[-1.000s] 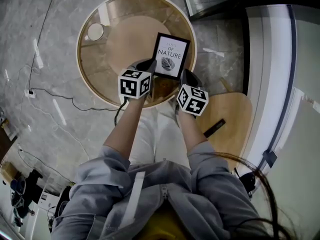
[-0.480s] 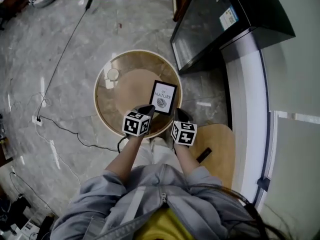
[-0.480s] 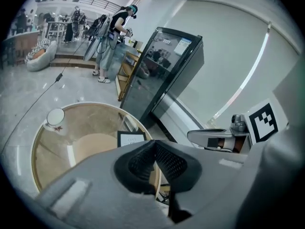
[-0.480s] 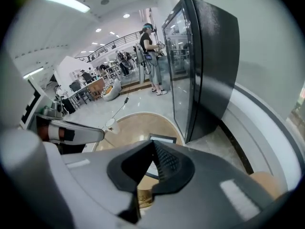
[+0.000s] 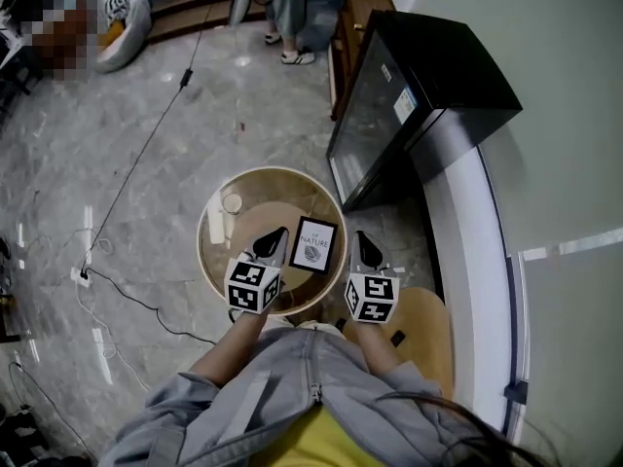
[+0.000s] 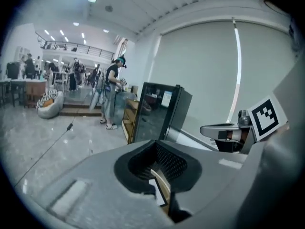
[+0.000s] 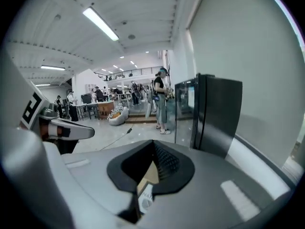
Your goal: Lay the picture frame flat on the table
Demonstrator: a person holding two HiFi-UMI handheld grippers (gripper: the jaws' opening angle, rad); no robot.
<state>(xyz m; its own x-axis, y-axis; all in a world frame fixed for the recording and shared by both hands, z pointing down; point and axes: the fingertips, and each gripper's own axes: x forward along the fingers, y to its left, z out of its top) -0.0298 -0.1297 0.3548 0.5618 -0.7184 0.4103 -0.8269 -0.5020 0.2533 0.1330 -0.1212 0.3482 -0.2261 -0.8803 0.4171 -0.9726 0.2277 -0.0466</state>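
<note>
Sleeves: grey jacket arms (image 5: pixel 229 358) reach forward from the bottom of the head view.
Left gripper (image 5: pixel 276 237): held over the near edge of the table, jaws together at the tips with nothing clamped.
Right gripper (image 5: pixel 362 242): level with the left one, just off the table's right edge, jaws likewise closed and empty.
Picture frame (image 5: pixel 313 244): lies flat on the table between the two grippers, touching neither, its white print facing up.
Table (image 5: pixel 216 261): round, glass-topped, with a wooden rim; a small white round object (image 5: pixel 232 203) sits near its far left.
Cabinet (image 5: pixel 419 95): tall, black, with a glass front, beyond the table to the right.
Floor: grey marble, with a dark cable (image 5: pixel 146 144) running across it.
</note>
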